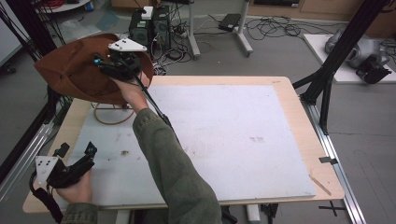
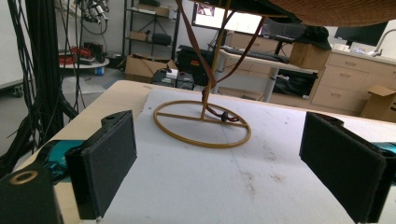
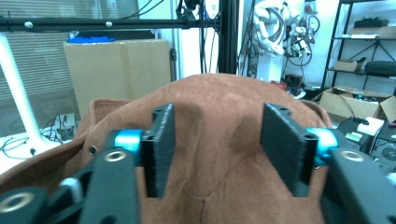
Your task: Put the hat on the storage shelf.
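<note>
Brown suede hat sat on its wire stand at bench corner. Right gripper jaws straddled the crown w/ a gap, not clamped; left gripper wide, empty. Looked soft, light, prob best pinched at crown crease.

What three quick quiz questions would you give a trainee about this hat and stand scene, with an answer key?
1. True or false: the left gripper has its jaws closed on the stand's ring base.
2. Multiple choice: the right gripper has one jaw on either side of A) the crown of the brown hat, B) the stand's post, C) a floor cable.
3. Short answer: in the high view, near which corner of the table does the ring base sit?

Key: 1 false, the jaws stand wide apart, short of the ring. 2 A. 3 the far left corner.
</note>
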A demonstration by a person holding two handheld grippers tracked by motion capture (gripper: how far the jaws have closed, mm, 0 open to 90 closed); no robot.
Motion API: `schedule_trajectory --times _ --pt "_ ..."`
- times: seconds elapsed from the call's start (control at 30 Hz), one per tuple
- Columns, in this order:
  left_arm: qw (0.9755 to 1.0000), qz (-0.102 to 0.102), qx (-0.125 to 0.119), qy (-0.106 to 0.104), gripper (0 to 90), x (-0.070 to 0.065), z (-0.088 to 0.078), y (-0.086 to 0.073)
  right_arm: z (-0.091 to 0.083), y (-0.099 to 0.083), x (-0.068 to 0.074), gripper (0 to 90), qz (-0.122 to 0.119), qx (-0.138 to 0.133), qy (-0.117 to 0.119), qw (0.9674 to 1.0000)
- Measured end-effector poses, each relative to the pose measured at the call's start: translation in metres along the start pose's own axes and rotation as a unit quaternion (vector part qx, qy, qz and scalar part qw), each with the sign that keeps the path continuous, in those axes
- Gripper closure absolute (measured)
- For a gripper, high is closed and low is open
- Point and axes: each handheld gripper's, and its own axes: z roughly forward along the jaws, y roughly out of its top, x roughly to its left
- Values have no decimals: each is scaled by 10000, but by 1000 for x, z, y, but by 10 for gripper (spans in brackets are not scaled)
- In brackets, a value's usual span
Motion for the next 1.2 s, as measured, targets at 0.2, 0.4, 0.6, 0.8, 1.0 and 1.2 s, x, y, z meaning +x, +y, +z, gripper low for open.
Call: schedule_trajectory --times 0.2,0.4,0.6,0.8,1.0,1.2 --pt "10000 -19 -10 14 112 0 0 0 -6 6 1 198 -57 -116 -182 9998" --pt "10000 -15 -7 14 112 1 0 0 -15 12 -4 126 -67 -168 -295 9994" --pt "10000 11 -2 -3 112 0 1 0 -38 20 -14 118 -249 -202 -398 9987" --pt "10000 34 -4 -13 112 -2 0 0 -72 27 -30 118 -252 -306 -684 9969" --pt "10000 42 -2 -9 112 -2 0 0 -104 26 -44 118 -200 -432 -940 9944" --pt "10000 83 6 -26 112 -4 0 0 -136 24 -57 118 -284 -547 -1152 9914"
